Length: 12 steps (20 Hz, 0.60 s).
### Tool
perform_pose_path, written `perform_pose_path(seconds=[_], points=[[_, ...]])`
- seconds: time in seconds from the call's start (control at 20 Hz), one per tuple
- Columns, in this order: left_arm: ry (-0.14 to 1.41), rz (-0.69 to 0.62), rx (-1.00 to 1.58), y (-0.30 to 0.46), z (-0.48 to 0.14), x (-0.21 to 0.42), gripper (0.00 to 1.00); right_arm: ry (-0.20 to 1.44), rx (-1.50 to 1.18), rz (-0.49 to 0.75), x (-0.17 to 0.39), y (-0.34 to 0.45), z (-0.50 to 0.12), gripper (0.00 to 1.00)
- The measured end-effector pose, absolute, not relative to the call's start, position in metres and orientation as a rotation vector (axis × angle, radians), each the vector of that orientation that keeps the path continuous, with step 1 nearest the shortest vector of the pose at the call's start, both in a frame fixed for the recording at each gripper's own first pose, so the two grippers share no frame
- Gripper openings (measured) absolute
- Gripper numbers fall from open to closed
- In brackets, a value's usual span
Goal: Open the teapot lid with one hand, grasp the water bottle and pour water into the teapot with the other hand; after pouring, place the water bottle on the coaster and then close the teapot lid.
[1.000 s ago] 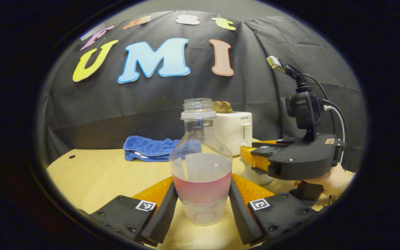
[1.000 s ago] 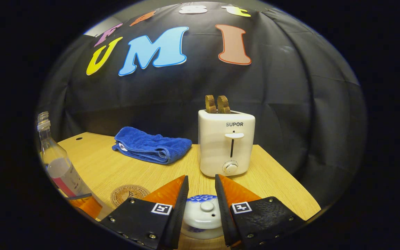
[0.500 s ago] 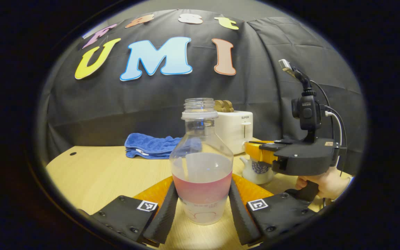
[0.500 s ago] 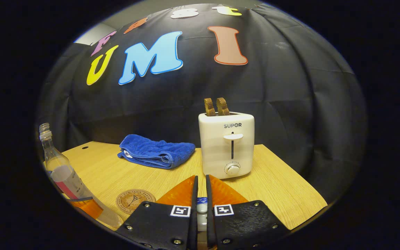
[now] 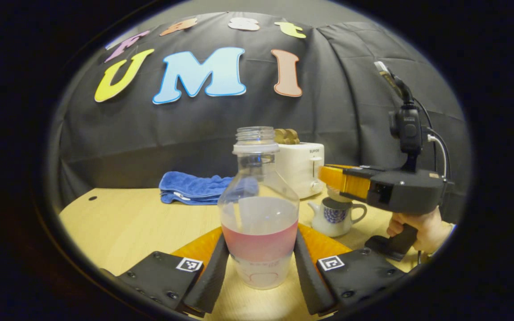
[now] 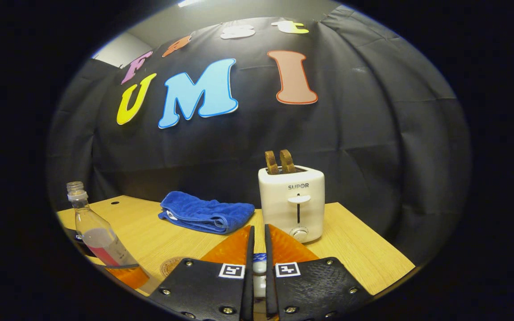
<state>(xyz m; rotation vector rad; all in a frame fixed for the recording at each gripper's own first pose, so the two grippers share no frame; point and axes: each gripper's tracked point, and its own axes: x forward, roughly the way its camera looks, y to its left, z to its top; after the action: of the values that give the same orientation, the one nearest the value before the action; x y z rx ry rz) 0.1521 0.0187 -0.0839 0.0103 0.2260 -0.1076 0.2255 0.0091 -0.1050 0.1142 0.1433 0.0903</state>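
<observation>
The clear water bottle (image 5: 259, 209), uncapped and part full with a pink label band, stands on the table. My left gripper (image 5: 260, 240) is shut on its lower body, both fingers against its sides. In the right gripper view the same bottle (image 6: 96, 236) is at the far left. My right gripper (image 6: 258, 232) is shut on the knob of the white-and-blue teapot lid (image 6: 259, 266). In the left gripper view that right gripper (image 5: 330, 174) holds the lid (image 5: 335, 195) a little above the white teapot (image 5: 335, 218), whose mouth is uncovered. The round coaster (image 6: 170, 266) lies beside the bottle, partly hidden.
A white toaster (image 6: 292, 203) with two slices of toast stands at the back, and a folded blue towel (image 6: 208, 211) lies to its left. A hand (image 5: 417, 227) holds the right gripper's handle. The table's (image 6: 359, 249) right edge is close behind the toaster.
The right gripper shut on the lid's knob, then rose with the lid off the teapot. The left gripper and the bottle stayed put.
</observation>
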Motion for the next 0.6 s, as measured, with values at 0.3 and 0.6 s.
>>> perform_pose_path(seconds=[0.3, 0.6], points=[[0.266, -0.136, 0.226, 0.026, -0.081, 0.164, 0.84, 0.180, 0.131, 0.074, 0.218, -0.008, -0.104, 0.11], [0.307, -0.234, 0.544, 0.025, -0.071, 0.182, 0.84, 0.185, 0.103, 0.049, 0.203, -0.034, -0.095, 0.11]])
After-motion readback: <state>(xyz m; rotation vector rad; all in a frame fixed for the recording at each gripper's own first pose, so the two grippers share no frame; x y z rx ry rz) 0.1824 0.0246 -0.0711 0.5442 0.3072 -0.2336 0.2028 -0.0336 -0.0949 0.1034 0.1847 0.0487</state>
